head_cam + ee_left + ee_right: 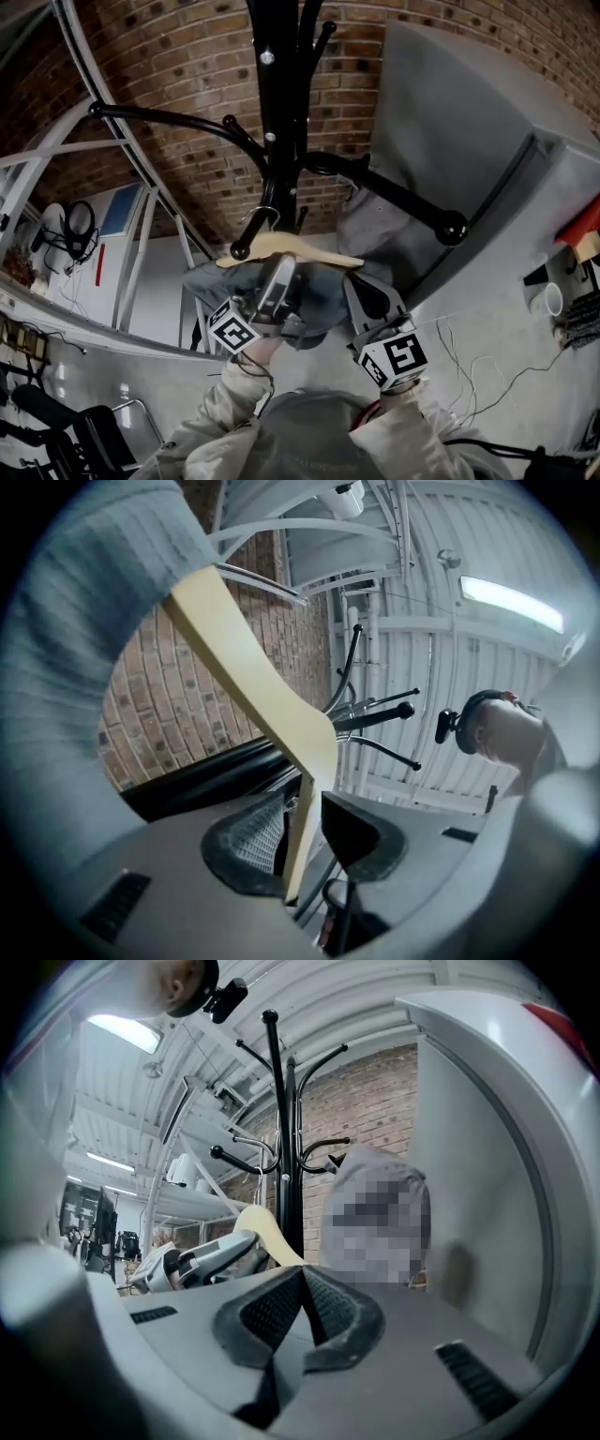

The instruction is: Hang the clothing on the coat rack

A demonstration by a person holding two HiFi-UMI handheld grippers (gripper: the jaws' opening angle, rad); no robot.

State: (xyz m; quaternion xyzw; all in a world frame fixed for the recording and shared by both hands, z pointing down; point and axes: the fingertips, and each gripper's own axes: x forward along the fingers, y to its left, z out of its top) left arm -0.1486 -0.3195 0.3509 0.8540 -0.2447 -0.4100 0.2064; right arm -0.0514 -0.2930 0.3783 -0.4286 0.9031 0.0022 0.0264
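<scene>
1. Left gripper (302, 829) jaws sit wide apart around the wooden hanger (251, 682), not pinching it.
2. Right gripper (303, 1288) jaws are closed together, empty.
3. Clothing (217, 281) is on that hanger, hooked over a coat rack (277, 94) arm.

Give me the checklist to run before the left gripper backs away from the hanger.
1. Hook of the hanger over an arm of the coat rack: ok, it appears looped on.
2. Hook fully seated: cannot tell.
3. Wood free of the left gripper: ok, fingers apart, hanger between them.
4. The garment draped on the hanger: ok.
5. The right gripper empty: ok, fingers together on nothing.
</scene>
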